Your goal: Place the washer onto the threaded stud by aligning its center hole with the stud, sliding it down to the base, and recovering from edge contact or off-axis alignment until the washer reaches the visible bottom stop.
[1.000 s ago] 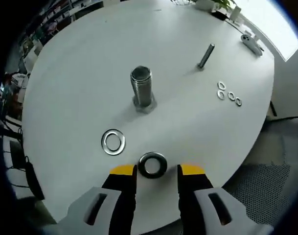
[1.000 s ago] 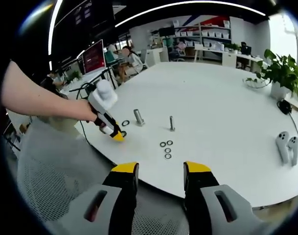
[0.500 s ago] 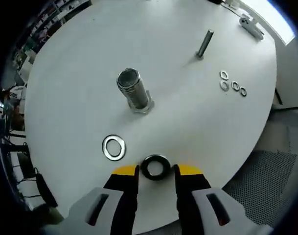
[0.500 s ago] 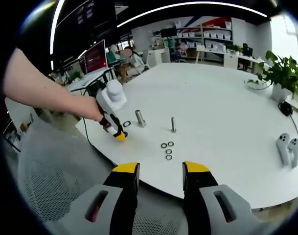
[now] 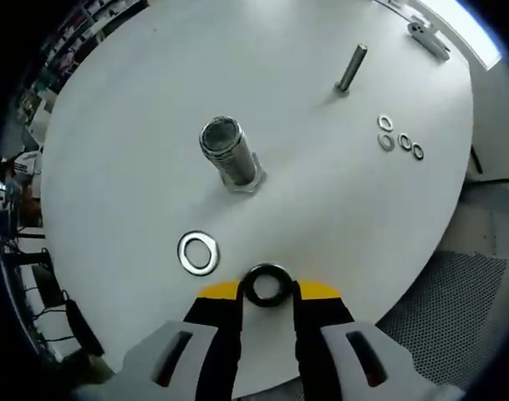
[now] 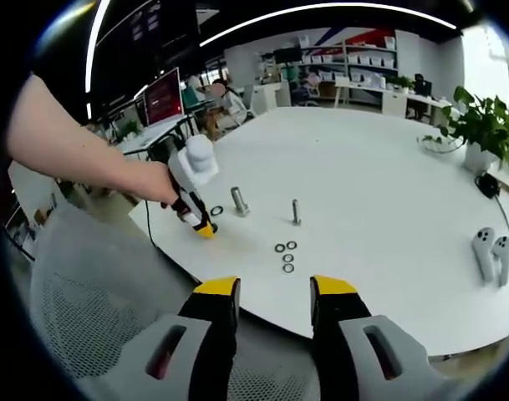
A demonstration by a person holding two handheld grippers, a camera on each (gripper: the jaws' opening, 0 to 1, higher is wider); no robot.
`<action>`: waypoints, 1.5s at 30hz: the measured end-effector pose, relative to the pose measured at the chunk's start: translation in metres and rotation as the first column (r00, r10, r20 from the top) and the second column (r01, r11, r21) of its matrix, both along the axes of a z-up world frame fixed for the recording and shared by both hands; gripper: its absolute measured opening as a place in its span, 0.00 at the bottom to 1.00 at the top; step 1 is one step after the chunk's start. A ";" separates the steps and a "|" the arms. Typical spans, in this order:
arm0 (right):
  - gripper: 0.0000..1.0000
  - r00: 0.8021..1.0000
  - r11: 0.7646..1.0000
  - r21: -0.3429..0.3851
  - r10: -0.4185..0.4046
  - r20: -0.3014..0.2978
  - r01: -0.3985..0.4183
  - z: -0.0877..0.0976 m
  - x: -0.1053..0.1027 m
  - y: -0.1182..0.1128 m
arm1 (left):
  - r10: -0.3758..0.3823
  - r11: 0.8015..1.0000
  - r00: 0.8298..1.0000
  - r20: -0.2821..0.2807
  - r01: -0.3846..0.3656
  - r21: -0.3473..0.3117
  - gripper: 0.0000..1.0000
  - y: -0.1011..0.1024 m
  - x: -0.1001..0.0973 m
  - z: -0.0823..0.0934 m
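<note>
**Dark washer sitting right between the left jaws, big stud a bit further up the table**

Left gripper view, looking nearly straight down on the white round table; left gripper low over the near edge, yellow-tipped jaws either side of the dark washer, closed in close to its rim; can't tell if actually squeezing or just touching, and can't tell if lifted or flat on the top. Just beside it to the left, a shiny silver washer lying flat; beyond both, the thick threaded stud standing on its hex base, leaning a bit in the fisheye, nothing on it yet; further off, a thin bolt upright, plus three small washers in a loose cluster near the far right edge.

Right gripper view gives the wide shot instead: right gripper hanging off the table edge over a mesh chair, jaws spread, nothing between them; a person's hand holding the left gripper down at the table edge near the stud; also a potted plant and two white controllers on the far right, office shelves and a monitor behind.
</note>
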State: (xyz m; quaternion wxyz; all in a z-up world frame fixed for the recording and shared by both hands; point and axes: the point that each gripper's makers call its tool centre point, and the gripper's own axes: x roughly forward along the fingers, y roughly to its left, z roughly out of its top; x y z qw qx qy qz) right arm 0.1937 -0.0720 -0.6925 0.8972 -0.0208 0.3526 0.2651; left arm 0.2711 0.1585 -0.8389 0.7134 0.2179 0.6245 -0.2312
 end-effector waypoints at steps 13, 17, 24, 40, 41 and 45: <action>0.36 1.000 1.000 -0.001 -0.004 0.001 0.004 0.000 0.000 -0.001 | 0.052 0.997 0.997 0.062 -0.049 -0.053 0.19 0.002 -0.001 0.001; 0.36 1.000 1.000 -0.001 -0.010 0.002 0.010 0.000 0.001 -0.002 | 0.030 0.998 0.997 0.066 -0.026 -0.050 0.19 0.002 -0.001 0.001; 0.36 1.000 1.000 -0.001 -0.017 0.001 0.017 0.000 0.001 -0.003 | 0.030 0.997 0.997 0.068 -0.025 -0.067 0.19 0.003 -0.003 0.004; 0.36 1.000 1.000 -0.002 -0.016 0.006 0.016 0.001 0.002 -0.003 | 0.006 0.991 0.989 0.150 0.015 -0.133 0.19 -0.006 0.020 0.043; 0.36 1.000 1.000 -0.002 -0.015 0.006 0.015 0.001 0.002 -0.003 | 0.003 0.990 0.988 0.155 0.018 -0.137 0.19 -0.007 0.022 0.046; 0.36 1.000 1.000 -0.001 -0.012 0.007 0.012 0.001 0.002 -0.002 | -0.011 0.988 0.986 0.169 0.036 -0.148 0.19 -0.010 0.027 0.055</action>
